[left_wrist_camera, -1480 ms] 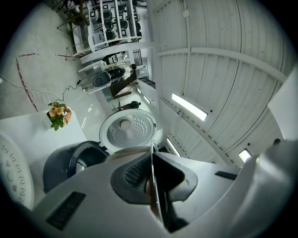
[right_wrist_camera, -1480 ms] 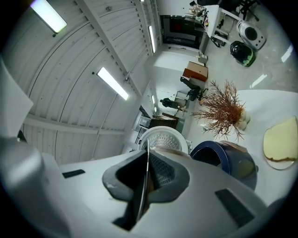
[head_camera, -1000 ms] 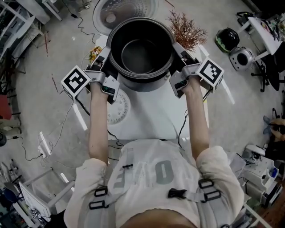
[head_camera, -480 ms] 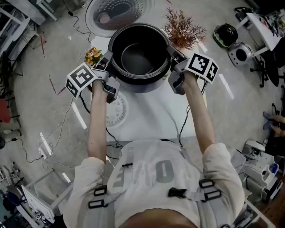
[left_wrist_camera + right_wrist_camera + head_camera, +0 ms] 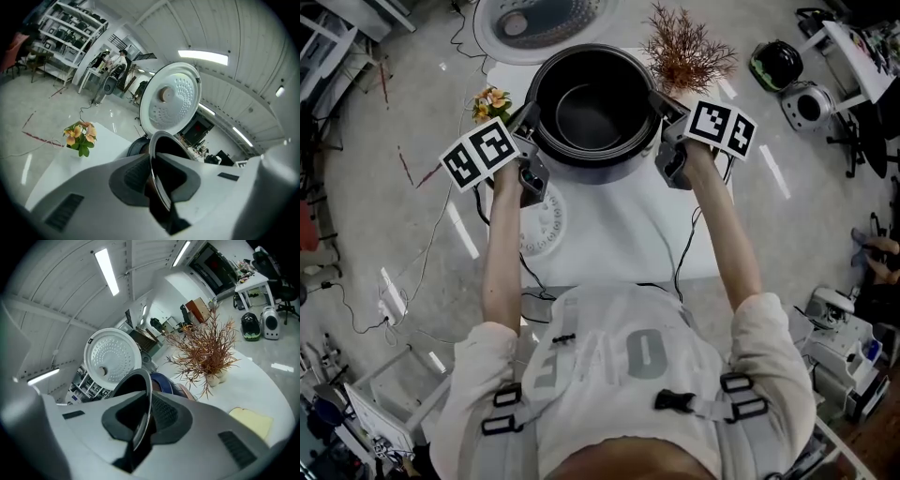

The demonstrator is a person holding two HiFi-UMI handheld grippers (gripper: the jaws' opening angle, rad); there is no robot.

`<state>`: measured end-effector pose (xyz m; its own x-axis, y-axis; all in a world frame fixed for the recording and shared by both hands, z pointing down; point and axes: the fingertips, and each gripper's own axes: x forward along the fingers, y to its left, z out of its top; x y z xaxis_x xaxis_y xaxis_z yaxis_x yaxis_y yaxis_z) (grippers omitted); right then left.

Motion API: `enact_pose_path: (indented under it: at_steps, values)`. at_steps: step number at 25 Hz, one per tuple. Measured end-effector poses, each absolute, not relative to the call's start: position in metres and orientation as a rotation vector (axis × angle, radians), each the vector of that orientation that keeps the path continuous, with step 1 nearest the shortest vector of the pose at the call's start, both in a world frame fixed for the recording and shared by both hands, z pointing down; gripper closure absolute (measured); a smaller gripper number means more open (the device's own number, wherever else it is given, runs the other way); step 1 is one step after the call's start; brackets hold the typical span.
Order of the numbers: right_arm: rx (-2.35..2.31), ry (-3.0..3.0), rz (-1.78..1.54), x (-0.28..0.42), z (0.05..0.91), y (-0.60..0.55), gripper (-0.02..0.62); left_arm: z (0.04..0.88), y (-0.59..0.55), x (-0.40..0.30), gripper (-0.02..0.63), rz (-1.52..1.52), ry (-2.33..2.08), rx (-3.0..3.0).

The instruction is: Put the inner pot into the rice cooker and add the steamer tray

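The dark inner pot [image 5: 595, 108] hangs by its rim between both grippers over the rice cooker body [image 5: 602, 172], whose white perforated lid [image 5: 544, 17] stands open behind. My left gripper [image 5: 529, 118] is shut on the pot's left rim [image 5: 158, 180]. On the opposite side my right gripper [image 5: 662, 103] is shut on the right rim [image 5: 142, 414]. The lid [image 5: 171, 99] [image 5: 111, 355] rises behind the pot in both gripper views. A white round steamer tray [image 5: 546, 225] lies flat on the table [image 5: 619, 248] near my left forearm.
Orange flowers [image 5: 490, 101] [image 5: 79, 136] stand left of the cooker and a dried reddish plant [image 5: 689, 56] [image 5: 206, 352] right of it. A yellow pad [image 5: 251, 418] lies on the table's right part. Cables run off the table; shelves and other appliances stand on the floor around.
Both grippers have sunk with the pot and rolled, so their marker cubes now face more upward. The pot sits lower over the cooker and further from me.
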<state>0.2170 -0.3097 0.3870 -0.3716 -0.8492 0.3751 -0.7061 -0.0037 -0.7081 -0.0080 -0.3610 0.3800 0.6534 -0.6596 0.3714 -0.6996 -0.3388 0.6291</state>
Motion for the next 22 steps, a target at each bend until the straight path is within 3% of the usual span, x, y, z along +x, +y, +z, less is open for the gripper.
enact_pose_path:
  at_steps: [22]
  values:
    - [-1.87, 2.295, -1.202, 0.218, 0.401, -0.311, 0.532, 0.402, -0.361, -0.002, 0.536, 0.52, -1.275, 2.258]
